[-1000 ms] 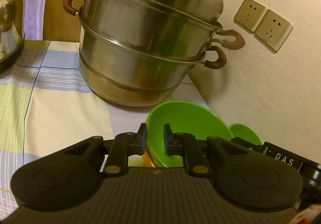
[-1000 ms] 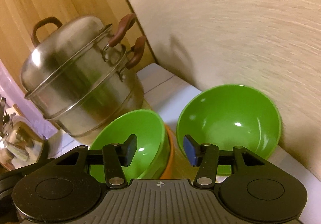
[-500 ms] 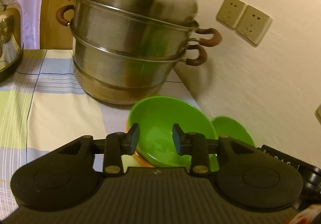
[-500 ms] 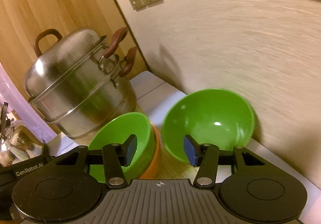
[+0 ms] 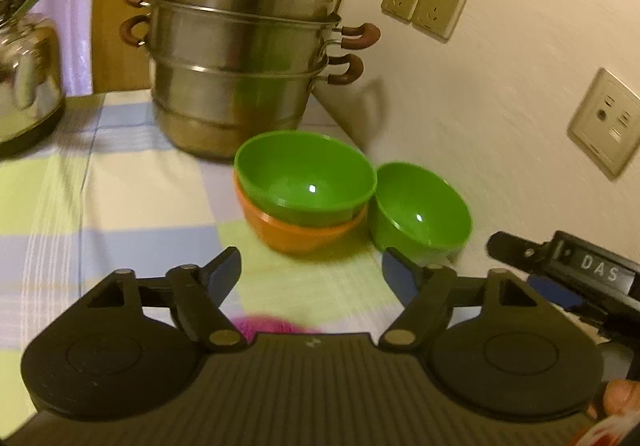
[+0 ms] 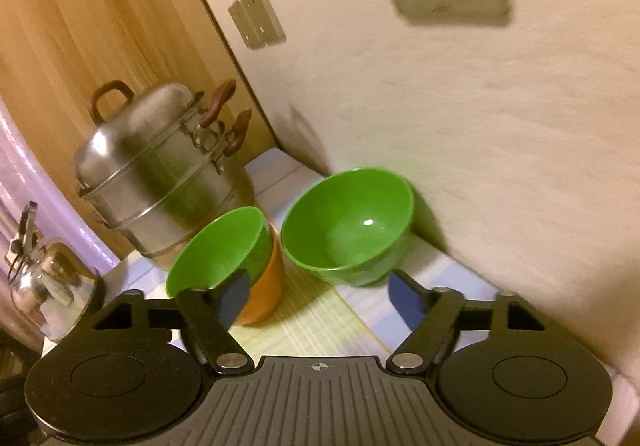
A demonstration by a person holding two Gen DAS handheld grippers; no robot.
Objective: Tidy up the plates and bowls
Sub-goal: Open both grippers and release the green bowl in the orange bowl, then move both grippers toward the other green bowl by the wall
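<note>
A green bowl (image 5: 306, 176) is nested in an orange bowl (image 5: 296, 232) on the checked tablecloth; the pair also shows in the right wrist view (image 6: 224, 246), (image 6: 266, 292). A second green bowl (image 5: 418, 216) stands alone beside them against the wall, also in the right wrist view (image 6: 348, 224). My left gripper (image 5: 310, 272) is open and empty, pulled back short of the bowls. My right gripper (image 6: 318, 298) is open and empty, just short of the lone green bowl. The right gripper's body (image 5: 568, 270) shows at the left view's right edge.
A tall steel steamer pot (image 5: 240, 66) with brown handles stands behind the bowls. A steel kettle (image 5: 28, 66) sits at the left. The wall (image 5: 500, 106) with sockets runs close along the right. Something pink (image 5: 268, 326) lies under the left gripper.
Both grippers have pulled back from the bowls and opened wider. The green bowl that the left gripper was at now sits free in the orange bowl.
</note>
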